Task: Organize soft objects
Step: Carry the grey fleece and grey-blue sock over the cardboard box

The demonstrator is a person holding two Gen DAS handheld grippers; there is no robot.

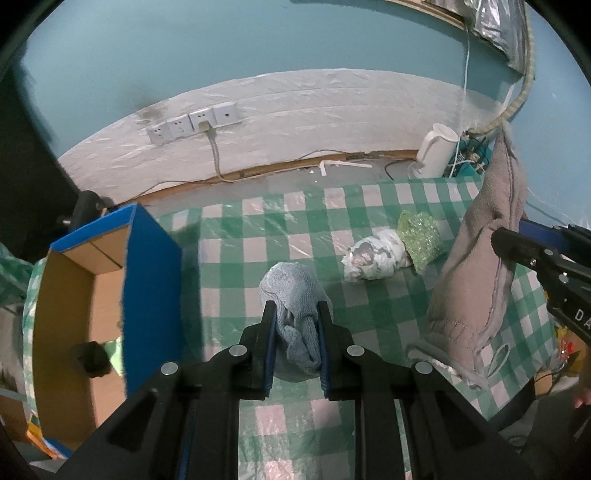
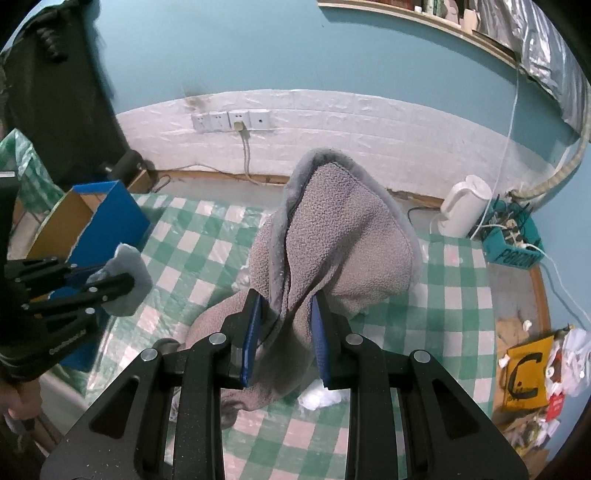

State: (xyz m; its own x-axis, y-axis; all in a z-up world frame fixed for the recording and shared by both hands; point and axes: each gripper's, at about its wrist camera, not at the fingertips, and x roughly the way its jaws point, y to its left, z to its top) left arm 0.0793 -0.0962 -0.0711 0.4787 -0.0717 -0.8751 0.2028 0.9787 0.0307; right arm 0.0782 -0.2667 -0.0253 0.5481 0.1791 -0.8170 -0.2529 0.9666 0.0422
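Your left gripper (image 1: 297,314) clamps the blue cloth (image 1: 291,295) above the table (image 1: 236,251); your right gripper (image 2: 286,306) clamps the grey fleece (image 2: 332,236). Both look lifted; next, carry them to the box (image 1: 107,266).

A teal wall (image 2: 229,48) rises above a white brick-pattern panel (image 2: 332,122) holding four sockets (image 2: 231,120) — a shelf (image 2: 424,18), perhaps wooden, runs high along the tabletop's far edge.
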